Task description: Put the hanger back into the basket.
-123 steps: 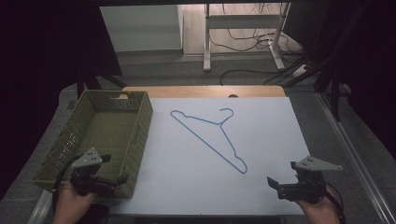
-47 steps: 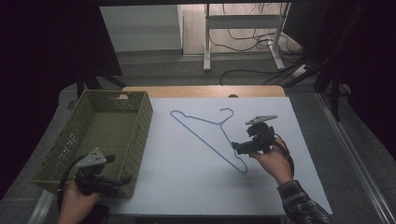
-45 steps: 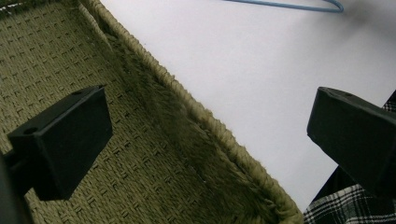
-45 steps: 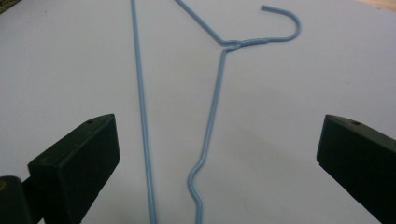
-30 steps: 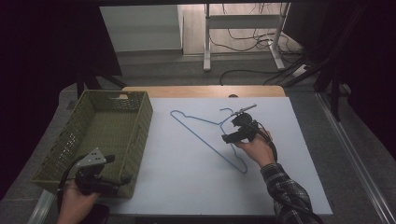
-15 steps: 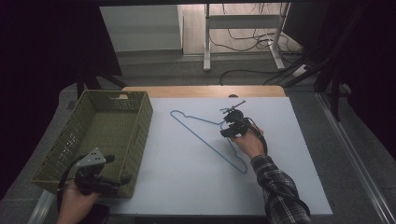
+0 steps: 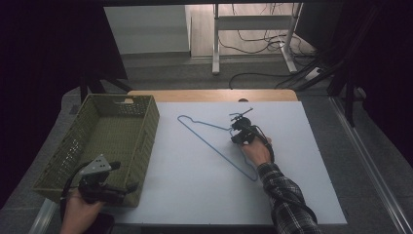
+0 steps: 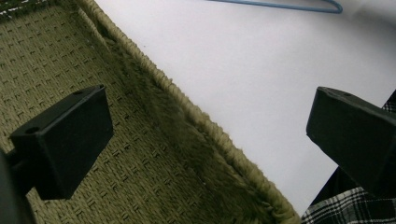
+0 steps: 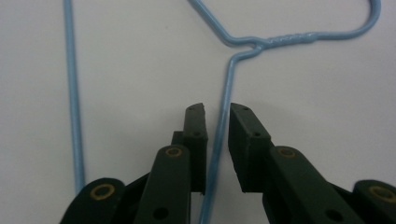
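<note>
Thin light-blue wire hanger (image 7: pixel 214 141) lies flat mid-table on white tabletop (image 7: pixel 195 185), hook end by right gripper (image 7: pixel 237 127). Right jaws narrow, straddling the wire just below the twisted neck; contact probably not made. Left gripper (image 7: pixel 127 187) gapes wide over green woven basket (image 7: pixel 151 122) at table's left edge.

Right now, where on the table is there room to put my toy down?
The white tabletop is bare right of the blue hanger, and between the hanger and the green basket. It is crowded where the right tongs straddle the hanger wire, and near the left tongs.
</note>
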`<state>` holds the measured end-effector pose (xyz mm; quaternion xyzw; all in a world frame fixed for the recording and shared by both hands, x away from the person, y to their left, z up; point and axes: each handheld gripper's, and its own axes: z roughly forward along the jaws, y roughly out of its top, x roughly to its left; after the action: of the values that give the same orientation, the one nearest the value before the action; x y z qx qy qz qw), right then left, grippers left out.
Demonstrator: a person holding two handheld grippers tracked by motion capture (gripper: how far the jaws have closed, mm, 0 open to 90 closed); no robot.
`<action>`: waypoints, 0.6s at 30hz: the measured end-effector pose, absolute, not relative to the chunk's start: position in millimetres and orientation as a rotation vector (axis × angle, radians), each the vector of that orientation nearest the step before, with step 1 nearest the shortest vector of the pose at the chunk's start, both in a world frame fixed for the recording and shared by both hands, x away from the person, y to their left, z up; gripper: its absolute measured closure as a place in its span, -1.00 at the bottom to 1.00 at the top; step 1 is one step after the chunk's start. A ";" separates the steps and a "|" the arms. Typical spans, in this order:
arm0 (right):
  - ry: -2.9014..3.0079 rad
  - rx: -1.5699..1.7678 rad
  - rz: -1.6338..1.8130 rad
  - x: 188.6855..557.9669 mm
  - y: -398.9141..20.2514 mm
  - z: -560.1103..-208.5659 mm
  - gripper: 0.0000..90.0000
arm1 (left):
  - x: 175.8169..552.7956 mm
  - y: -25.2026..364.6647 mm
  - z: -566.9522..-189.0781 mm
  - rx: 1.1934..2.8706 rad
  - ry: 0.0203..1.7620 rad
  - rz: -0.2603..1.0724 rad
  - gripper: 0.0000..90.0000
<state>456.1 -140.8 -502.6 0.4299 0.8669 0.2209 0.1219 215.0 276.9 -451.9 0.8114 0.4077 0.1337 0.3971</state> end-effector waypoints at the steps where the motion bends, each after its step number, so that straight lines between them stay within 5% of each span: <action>1: 2.532 1.258 0.634 456.3 -140.3 -504.1 0.75 | 214.8 276.7 -451.7 2.052 1.033 0.338 -0.98; 6: 2.506 1.288 0.648 454.0 -140.2 -506.8 0.91 | 213.8 274.1 -448.5 2.036 1.027 0.343 -0.98; 18: 2.458 1.324 0.686 449.8 -139.3 -502.3 0.93 | 208.4 261.0 -433.4 2.035 0.994 0.409 -0.98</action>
<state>449.8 -139.3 -502.3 0.4564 0.8475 0.2363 0.1329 208.4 261.0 -433.4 0.8073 0.3945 0.1622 0.4078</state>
